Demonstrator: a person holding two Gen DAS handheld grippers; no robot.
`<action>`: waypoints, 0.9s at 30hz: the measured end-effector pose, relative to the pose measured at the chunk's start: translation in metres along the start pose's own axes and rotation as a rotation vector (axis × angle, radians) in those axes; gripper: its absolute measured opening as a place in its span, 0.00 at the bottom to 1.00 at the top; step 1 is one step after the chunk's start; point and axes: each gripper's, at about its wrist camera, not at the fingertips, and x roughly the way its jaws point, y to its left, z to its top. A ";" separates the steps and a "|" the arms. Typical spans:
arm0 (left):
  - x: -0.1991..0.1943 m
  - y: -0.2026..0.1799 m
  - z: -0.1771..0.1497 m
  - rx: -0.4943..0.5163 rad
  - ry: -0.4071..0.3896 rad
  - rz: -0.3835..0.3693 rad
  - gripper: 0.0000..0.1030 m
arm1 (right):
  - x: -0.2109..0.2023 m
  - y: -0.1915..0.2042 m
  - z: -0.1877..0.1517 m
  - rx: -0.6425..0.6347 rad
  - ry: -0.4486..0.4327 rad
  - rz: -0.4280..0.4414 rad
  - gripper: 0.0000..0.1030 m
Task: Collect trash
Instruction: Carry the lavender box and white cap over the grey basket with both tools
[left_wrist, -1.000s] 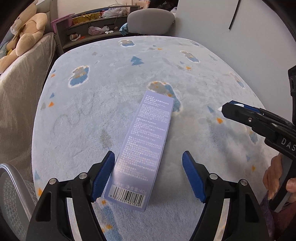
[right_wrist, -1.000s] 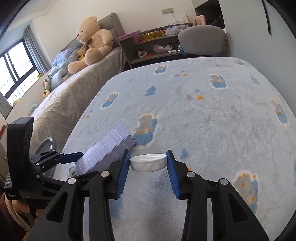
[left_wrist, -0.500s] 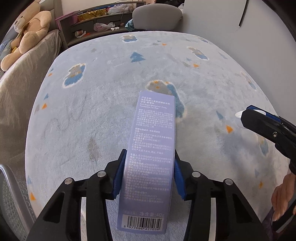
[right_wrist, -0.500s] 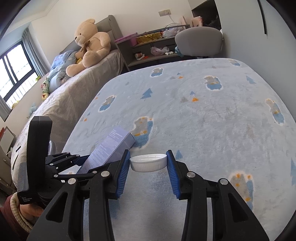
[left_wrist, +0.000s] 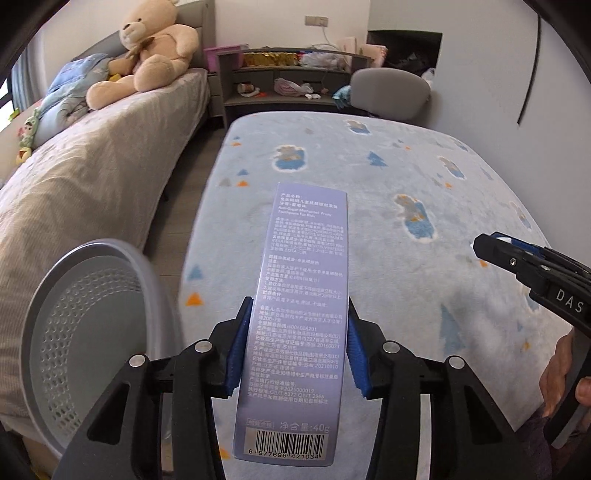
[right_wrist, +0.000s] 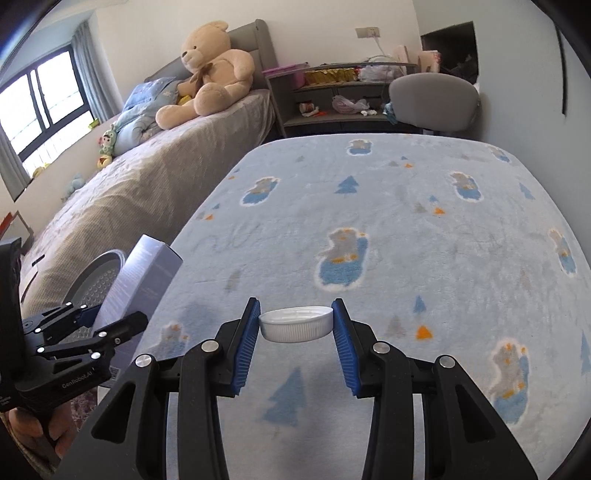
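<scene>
The left wrist view shows the printed back of the lavender toothpaste box (left_wrist: 301, 317), with its barcode at the near end and small text that is mostly too fine to read; the right wrist view shows only a corner of that box (right_wrist: 147, 273), seen edge-on. The left tongs (left_wrist: 295, 347) are clamped on the box, their blue pads pressing its two long sides about midway, the far end jutting forward past the tips and the barcode end reaching back between the arms. To the left of the left tongs stands a grey perforated trash basket (left_wrist: 55, 317), its near rim cut off by the frame edge. The right tongs (right_wrist: 295, 325) grip a white plastic cap (right_wrist: 295, 325) crosswise between the pad tips, above the blue patterned rug (right_wrist: 406, 229). In the left view, the right tongs (left_wrist: 517, 254) appear only from the side, their hold hidden.
</scene>
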 end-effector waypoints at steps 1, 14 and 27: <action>-0.008 0.011 -0.002 -0.016 -0.012 0.016 0.43 | 0.001 0.013 0.000 -0.017 0.001 0.012 0.38; -0.065 0.137 -0.043 -0.178 -0.049 0.210 0.43 | 0.033 0.163 0.002 -0.137 0.045 0.194 0.38; -0.059 0.205 -0.069 -0.299 0.004 0.262 0.44 | 0.070 0.256 -0.006 -0.253 0.114 0.274 0.38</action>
